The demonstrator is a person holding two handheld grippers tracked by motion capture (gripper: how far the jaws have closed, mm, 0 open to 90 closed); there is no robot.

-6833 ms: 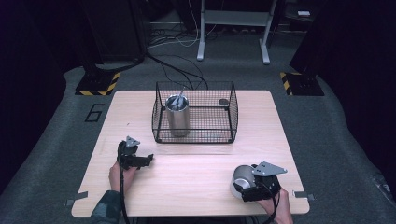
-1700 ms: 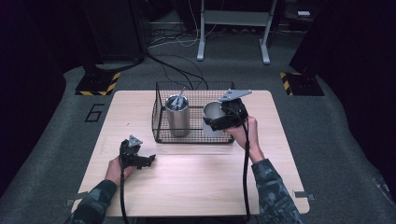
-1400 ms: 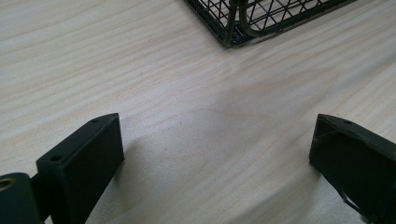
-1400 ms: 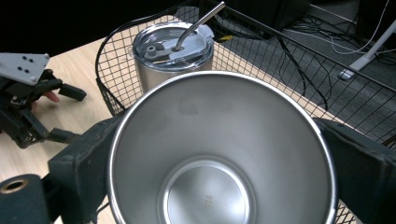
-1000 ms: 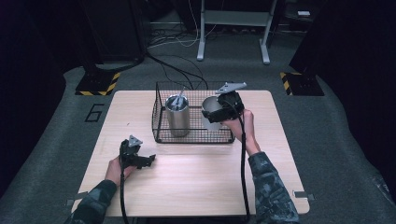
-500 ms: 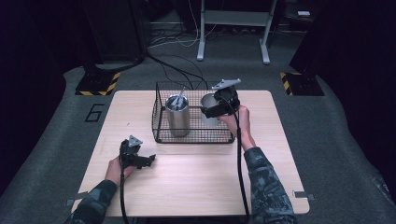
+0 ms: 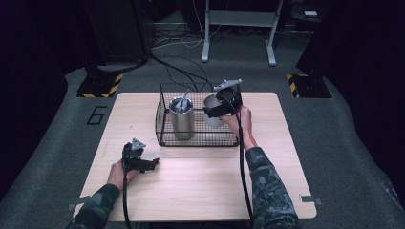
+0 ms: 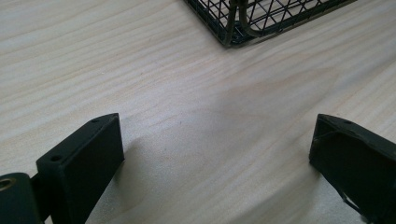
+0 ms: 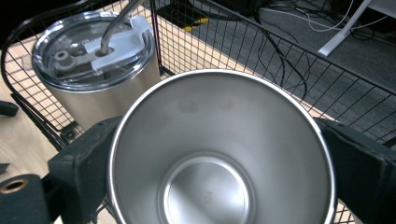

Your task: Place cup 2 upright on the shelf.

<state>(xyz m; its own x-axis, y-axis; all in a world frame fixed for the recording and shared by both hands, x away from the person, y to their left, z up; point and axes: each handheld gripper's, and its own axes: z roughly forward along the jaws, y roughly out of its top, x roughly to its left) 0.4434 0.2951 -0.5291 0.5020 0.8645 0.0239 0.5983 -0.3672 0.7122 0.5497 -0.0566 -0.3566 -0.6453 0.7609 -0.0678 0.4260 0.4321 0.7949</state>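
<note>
My right gripper (image 7: 216,110) is shut on an open steel cup (image 7: 212,111) and holds it upright inside the black wire basket (image 7: 197,140), right of a lidded steel tumbler (image 7: 181,118) with a straw. In the right gripper view the steel cup (image 9: 219,154) sits between the two jaws with its empty inside facing up, and the lidded tumbler (image 9: 95,70) stands just beyond it at the upper left. My left gripper (image 7: 152,164) rests on the table near the front left, open and empty. The left gripper (image 8: 215,154) has only bare wood between its jaws.
The wooden table (image 7: 200,191) has free room in front of the basket and to its right. A basket corner (image 8: 233,32) lies ahead of the left gripper. Cables and a metal stand (image 7: 239,28) are on the floor behind the table.
My right gripper carried the steel cup from the table's front right up over the basket's right side and then down into it beside the tumbler. The left gripper stayed put.
</note>
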